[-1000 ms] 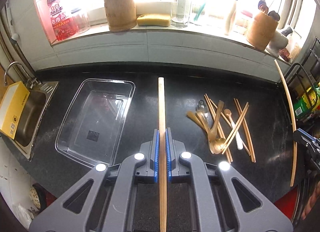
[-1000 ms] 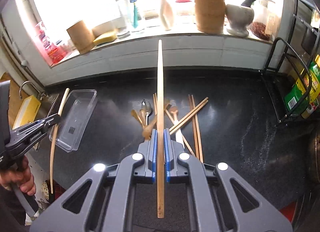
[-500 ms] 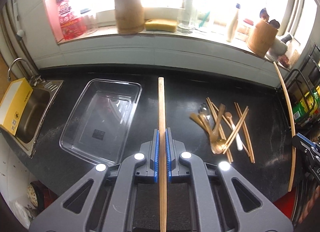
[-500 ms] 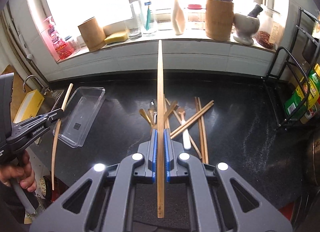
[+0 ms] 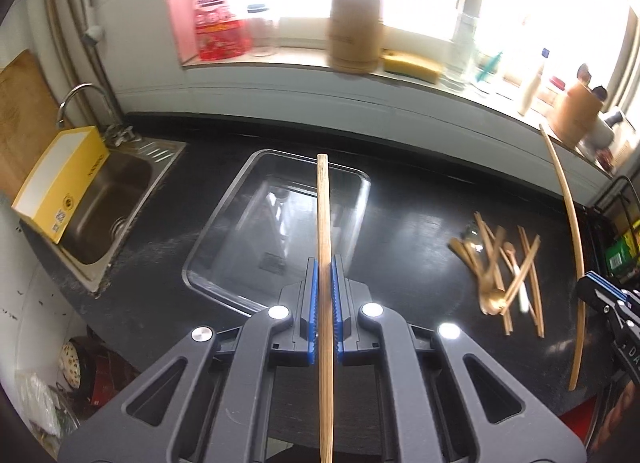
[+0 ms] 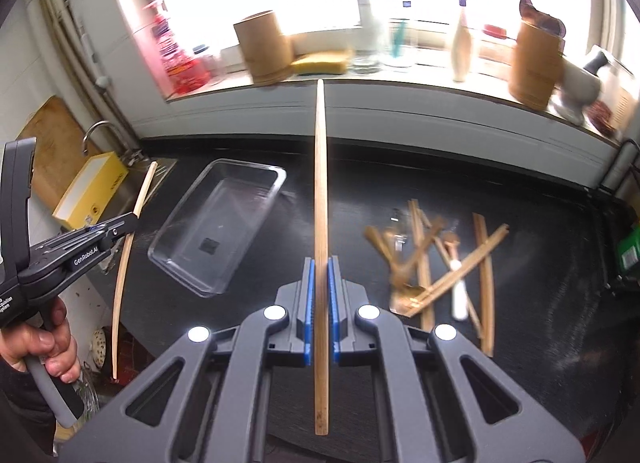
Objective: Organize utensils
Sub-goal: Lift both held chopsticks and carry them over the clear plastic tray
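My left gripper point(image 5: 324, 259) is shut on a long bamboo chopstick point(image 5: 322, 203), whose tip hangs above the clear plastic tray point(image 5: 218, 223) on the black counter. My right gripper point(image 6: 319, 259) is shut on a second bamboo chopstick point(image 6: 320, 167) that points at the window wall, with the tray point(image 6: 248, 172) to its left. A loose pile of chopsticks and spoons point(image 6: 432, 263) lies on the counter to the right. In the right wrist view the left gripper point(image 6: 124, 223) shows at the left edge, gripped by a hand.
A steel sink point(image 5: 104, 203) with a yellow box point(image 5: 60, 187) leaning in it sits left of the tray. The windowsill holds wooden canisters point(image 5: 354, 35), a sponge, bottles and a red pouch. A wire rack point(image 6: 628, 223) stands at the far right.
Both grippers have swung left along the counter with their chopsticks. The tray now lies under the left chopstick's tip, and the utensil pile has slid right in both views.
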The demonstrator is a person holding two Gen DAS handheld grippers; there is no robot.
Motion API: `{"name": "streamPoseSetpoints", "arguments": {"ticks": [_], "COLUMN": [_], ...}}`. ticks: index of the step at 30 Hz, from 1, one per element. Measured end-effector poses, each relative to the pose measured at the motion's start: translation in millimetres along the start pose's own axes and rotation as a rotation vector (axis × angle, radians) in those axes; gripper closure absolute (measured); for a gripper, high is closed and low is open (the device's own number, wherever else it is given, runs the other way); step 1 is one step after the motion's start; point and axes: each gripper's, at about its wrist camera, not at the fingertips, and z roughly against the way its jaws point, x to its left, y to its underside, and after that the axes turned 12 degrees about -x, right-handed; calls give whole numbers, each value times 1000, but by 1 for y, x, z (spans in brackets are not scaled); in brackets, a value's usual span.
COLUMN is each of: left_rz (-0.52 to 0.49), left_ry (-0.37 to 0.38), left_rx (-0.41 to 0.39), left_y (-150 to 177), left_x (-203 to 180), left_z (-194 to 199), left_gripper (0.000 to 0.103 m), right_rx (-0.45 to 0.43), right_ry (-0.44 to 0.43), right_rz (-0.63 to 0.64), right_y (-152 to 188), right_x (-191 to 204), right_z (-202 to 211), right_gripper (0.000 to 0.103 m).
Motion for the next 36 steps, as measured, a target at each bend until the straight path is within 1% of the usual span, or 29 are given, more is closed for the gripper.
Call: {"name": "streamPoseSetpoints", "arguments": {"ticks": [6,10,14,19,25,32,36], "left_rz": [23,32,36,44,64,122,144], "left_ry": [-25,-28,-26,-20,-3,25,25], "left_rx": [-7,-10,-6,8,31,83,122], "left_y": [-9,-17,-25,-33,-43,-45,-42], "left_x": [45,66,80,88,93,100,105], "left_z": [-10,-20,-33,-54,-90,-146,-178], "left_gripper": [97,97,97,97,97,97,97], "right_rx": [11,20,32,59,142,242,290], "right_ry": [-49,-71,-86,-103,-165,-271,-292], "right_rz": [33,44,52,40,-11,-50,-61], "right_y": [-18,-26,-32,-41,-48,-46,-41], "right_x": [51,79,99,109,117,125,124], "right_z": [-30,-50,-68,-93,-143,-205,-237], "right_gripper": [96,96,96,96,96,96,96]}}
